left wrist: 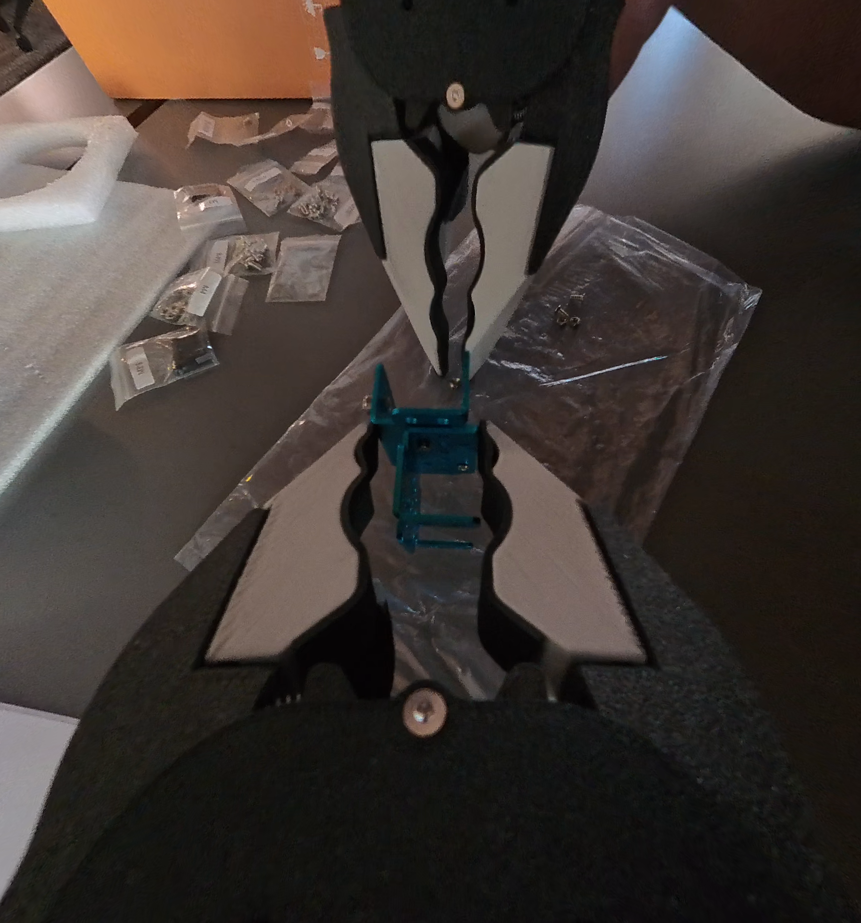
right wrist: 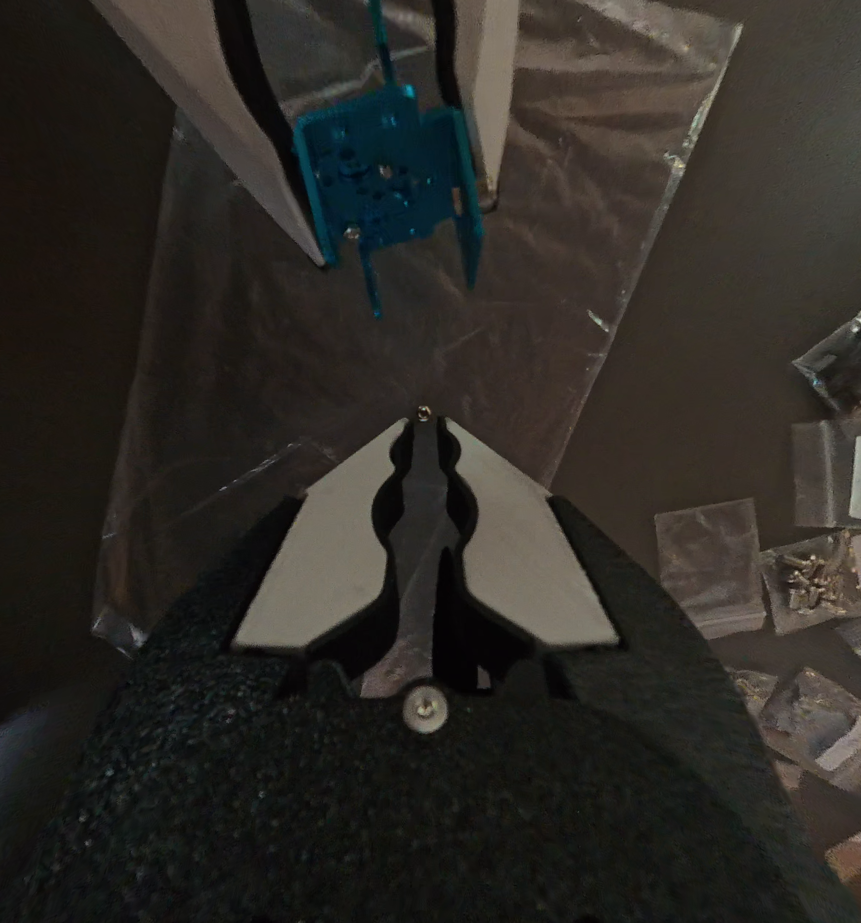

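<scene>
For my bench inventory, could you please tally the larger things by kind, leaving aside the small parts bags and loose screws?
Grippers: 2 (left, right)
Blue bracket: 1
Large clear bag: 1
Foam frame: 1
Orange box: 1
Total: 6

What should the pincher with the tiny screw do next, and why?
Probably ease the right gripper forward. Its tips pinch a tiny screw, apart from the blue bracket that the left gripper holds just ahead.
</scene>
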`<state>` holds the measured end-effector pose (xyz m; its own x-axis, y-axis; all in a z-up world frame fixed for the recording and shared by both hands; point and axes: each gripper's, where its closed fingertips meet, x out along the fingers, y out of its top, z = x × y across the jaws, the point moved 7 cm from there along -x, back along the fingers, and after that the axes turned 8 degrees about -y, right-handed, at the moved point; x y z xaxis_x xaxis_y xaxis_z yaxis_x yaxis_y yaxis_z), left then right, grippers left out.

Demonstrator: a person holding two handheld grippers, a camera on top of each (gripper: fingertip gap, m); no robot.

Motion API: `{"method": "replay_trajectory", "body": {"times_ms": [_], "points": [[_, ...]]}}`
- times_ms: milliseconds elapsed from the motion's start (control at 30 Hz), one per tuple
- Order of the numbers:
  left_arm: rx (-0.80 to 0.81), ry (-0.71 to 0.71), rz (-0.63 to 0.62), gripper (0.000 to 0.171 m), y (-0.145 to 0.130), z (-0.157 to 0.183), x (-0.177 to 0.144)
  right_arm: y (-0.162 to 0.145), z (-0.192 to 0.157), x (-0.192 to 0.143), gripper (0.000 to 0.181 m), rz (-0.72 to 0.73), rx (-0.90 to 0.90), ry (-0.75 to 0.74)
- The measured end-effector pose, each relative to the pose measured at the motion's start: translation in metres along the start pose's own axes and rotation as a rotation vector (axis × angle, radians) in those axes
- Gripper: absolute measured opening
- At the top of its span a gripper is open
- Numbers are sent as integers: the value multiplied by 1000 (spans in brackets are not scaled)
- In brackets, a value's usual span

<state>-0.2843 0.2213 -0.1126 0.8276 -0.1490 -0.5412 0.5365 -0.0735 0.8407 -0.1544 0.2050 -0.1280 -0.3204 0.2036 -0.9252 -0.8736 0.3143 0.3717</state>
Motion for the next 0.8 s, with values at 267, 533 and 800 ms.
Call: {"method": "replay_trajectory", "body": {"times_ms": [267, 533, 800], "points": [[-15, 11, -4, 39, -2, -4, -2, 9, -2, 2, 8, -89, -59, -15], [-15, 20, -6, 40, -2, -6, -4, 12, -3, 4, 6, -105, -68, -15], [-7, 16, -5, 40, -2, -5, -3, 11, -3, 3, 4, -88, -75, -34]]}}
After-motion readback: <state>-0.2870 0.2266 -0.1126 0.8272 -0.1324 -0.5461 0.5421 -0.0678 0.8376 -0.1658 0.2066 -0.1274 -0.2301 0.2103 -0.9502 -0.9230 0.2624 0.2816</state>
